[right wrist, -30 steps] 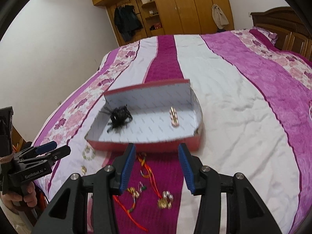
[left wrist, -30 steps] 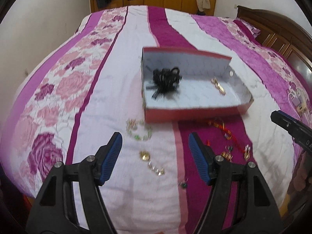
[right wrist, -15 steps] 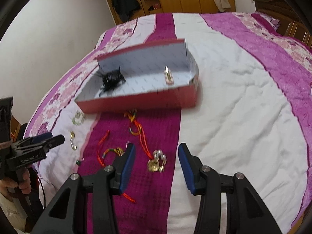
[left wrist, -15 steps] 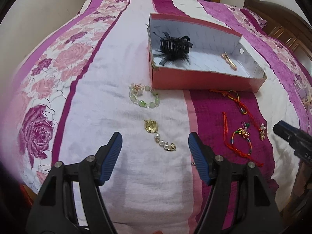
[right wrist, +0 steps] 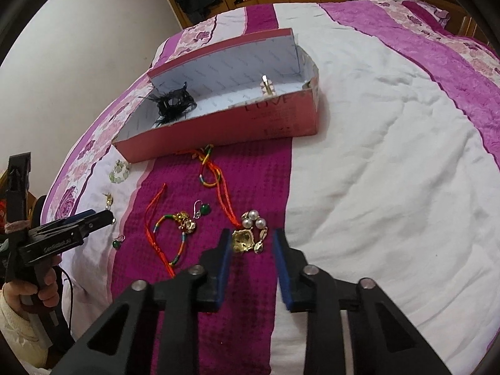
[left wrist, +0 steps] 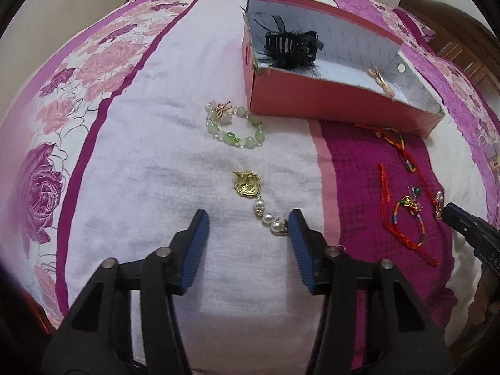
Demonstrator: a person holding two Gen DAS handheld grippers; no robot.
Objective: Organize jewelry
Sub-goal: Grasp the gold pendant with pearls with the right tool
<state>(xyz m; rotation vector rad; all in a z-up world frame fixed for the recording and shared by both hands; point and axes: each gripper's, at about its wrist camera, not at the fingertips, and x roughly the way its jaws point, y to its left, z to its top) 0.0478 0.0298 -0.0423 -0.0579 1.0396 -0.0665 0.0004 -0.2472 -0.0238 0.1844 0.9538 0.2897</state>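
Pink cardboard forms the open box that lies on a bedspread striped in white, magenta and rose print; inside it, at its left end, sits a black feathered hair clip, and toward its right end a small gold clip. Just in front of the box's near left corner lies a green bead bracelet. Nearer still, on the white stripe, is a gold and pearl earring. The left gripper hangs over this earring, and its jaws have just been closing; they stand half apart, with the pearl end of the earring just inside the right pad, and I cannot tell whether it touches. On the magenta stripe to the right lie red cords with coloured beads, a corded bracelet with a gold charm, and two green drop earrings. The right gripper sits low over a second gold and pearl earring, its jaws fairly narrow after just closing; the earring lies between the blue pads, close to the left one, though the pads do not clearly press it. A hand at the far left holds the left gripper's handle.
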